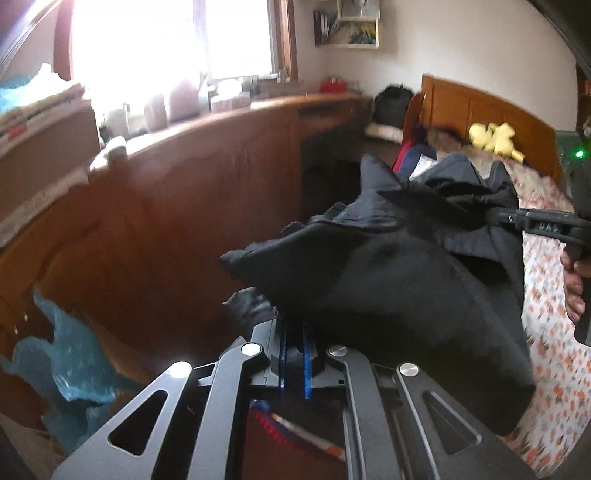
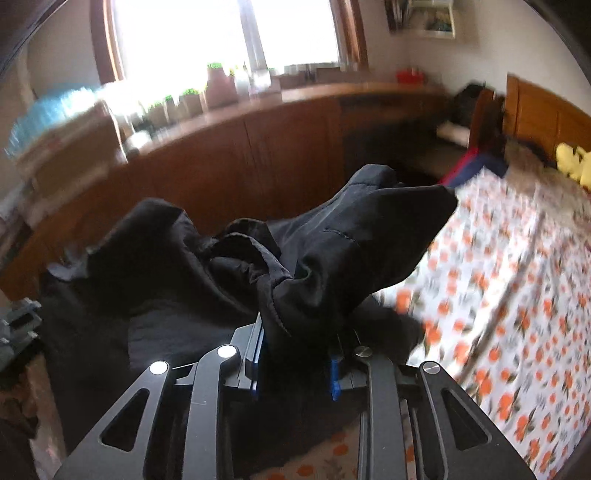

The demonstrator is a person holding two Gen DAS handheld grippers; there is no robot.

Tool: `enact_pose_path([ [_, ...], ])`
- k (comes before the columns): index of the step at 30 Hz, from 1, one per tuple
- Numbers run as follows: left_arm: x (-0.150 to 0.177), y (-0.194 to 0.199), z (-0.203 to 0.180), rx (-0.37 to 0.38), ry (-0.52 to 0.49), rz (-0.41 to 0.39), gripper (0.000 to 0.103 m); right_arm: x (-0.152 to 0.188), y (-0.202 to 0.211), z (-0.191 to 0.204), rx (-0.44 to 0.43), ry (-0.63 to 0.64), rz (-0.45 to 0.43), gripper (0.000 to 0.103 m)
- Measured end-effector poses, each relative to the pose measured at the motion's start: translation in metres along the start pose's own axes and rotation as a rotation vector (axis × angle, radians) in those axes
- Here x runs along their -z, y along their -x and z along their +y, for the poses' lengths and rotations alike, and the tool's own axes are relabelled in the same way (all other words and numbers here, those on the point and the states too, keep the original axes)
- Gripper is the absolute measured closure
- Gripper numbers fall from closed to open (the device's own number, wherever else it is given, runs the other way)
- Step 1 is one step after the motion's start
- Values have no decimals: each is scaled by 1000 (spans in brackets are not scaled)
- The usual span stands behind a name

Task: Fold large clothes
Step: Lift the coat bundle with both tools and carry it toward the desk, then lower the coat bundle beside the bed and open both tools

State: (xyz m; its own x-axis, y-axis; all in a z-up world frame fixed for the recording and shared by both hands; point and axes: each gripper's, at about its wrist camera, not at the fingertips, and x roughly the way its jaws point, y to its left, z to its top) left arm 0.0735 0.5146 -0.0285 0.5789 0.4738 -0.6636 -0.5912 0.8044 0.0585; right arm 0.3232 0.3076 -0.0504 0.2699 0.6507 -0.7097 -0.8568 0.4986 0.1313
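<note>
Both my left gripper (image 1: pixel 293 354) and right gripper (image 2: pixel 295 360) pinch the black garment (image 1: pixel 388 280) aloft; I should pull it taut, then lower evenly onto the bed (image 2: pixel 517 295).

wooden cabinet (image 2: pixel 258 147) | floral bedsheet (image 2: pixel 517 277) | yellow plush toy (image 1: pixel 495 138) | window (image 2: pixel 221 33)

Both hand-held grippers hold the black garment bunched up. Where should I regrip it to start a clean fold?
Probably release the left hand-held gripper and retake the black garment at the loose pointed corner sticking out left, coming from the cabinet side. That corner is free and thin; the fabric at the right hand-held gripper is a thick wad.
</note>
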Motion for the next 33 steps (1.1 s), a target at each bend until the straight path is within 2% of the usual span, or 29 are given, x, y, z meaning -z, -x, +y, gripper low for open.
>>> enact_pose_path([
  [2, 10, -3, 7, -4, 16, 7, 94, 14, -11, 0, 40, 30, 6, 73],
  [6, 19, 2, 15, -8, 52, -5, 88, 20, -13, -9, 27, -20, 12, 66],
  [7, 23, 6, 15, -19, 52, -14, 88, 20, -13, -9, 27, -19, 14, 61],
  [10, 32, 24, 11, -39, 44, -52, 88, 22, -8, -3, 33, 15, 2, 37],
  [14, 32, 56, -4, -40, 10, -125, 92, 31, 8, 4, 25, 50, -31, 36],
  [18, 18, 86, -36, 25, -50, -192, 92, 41, 31, 3, -10, 39, -78, 36],
  [21, 7, 87, -62, 58, -95, -209, 92, 52, 51, 3, -18, 39, -104, 37],
  [25, -3, 64, -80, 69, -109, -180, 92, 67, 79, 2, -20, 46, -124, 37],
  [31, 6, 13, -58, -40, -76, -86, 96, 88, 116, 4, -11, 80, -147, 37],
  [33, 13, 0, -51, -53, -61, -59, 96, 97, 123, 4, 11, 104, -145, 37],
])
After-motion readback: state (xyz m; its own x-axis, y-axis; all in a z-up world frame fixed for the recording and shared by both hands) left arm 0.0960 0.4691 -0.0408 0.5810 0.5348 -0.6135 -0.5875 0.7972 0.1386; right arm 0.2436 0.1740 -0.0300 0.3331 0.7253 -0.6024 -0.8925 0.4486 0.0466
